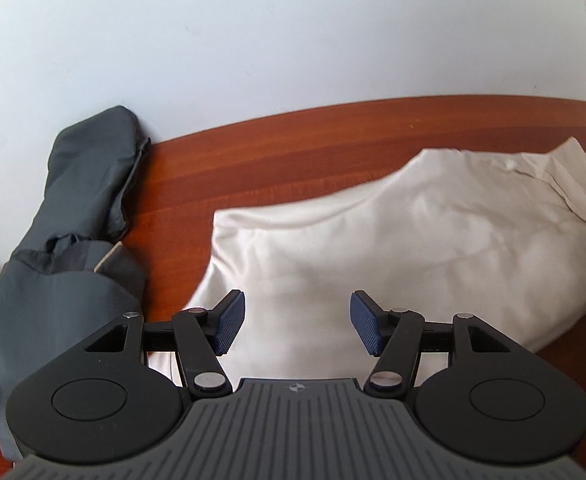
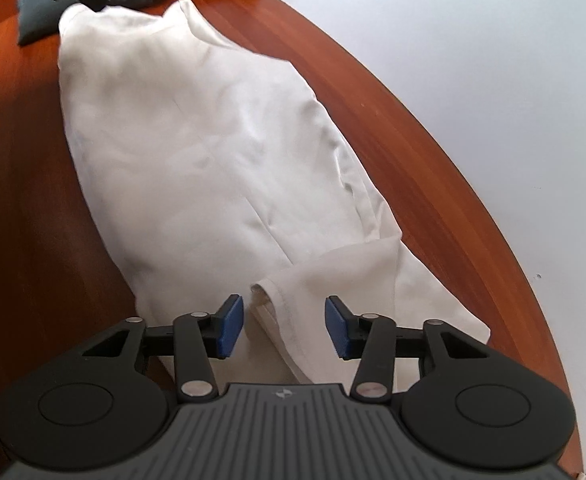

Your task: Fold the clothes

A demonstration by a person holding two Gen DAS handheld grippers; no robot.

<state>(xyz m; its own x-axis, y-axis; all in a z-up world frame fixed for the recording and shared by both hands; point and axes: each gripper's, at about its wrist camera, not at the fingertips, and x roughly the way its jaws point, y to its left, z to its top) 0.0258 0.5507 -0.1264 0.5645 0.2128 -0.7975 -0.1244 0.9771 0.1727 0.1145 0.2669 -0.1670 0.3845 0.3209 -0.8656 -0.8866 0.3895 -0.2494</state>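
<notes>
Garment: I see a cream-white cotton T-shirt [image 2: 213, 152], partly folded into a long strip, lying on the reddish-brown wooden table [image 2: 21, 168]. It runs along the table's curved far edge, with bare wood showing between it and that edge.
Sleeve end: from my right wrist view the hemmed sleeve [image 2: 289, 300] lies folded over the body of the shirt at the end nearest me.
Right gripper: my right gripper [image 2: 284, 328] points steeply down over that sleeve hem. Its blue ribbed pads [image 2: 231, 326] stand apart on either side of the hem and neither presses the cloth, so it holds nothing.
Left gripper: my left gripper [image 1: 297, 322] also tilts down, over the shirt's other end. Its jaws stand wider than the right's, with flat cloth below the gap and nothing gripped. In the right wrist view its black linkage sits above the shirt's far corner.
Second garment: a dark grey-green crumpled garment [image 1: 81, 200] lies beyond the shirt's left-hand end, near it with a strip of wood between, and hangs over the table's edge.
Surroundings: a pale bluish-white floor [image 1: 293, 40] shows beyond the table's rim.
</notes>
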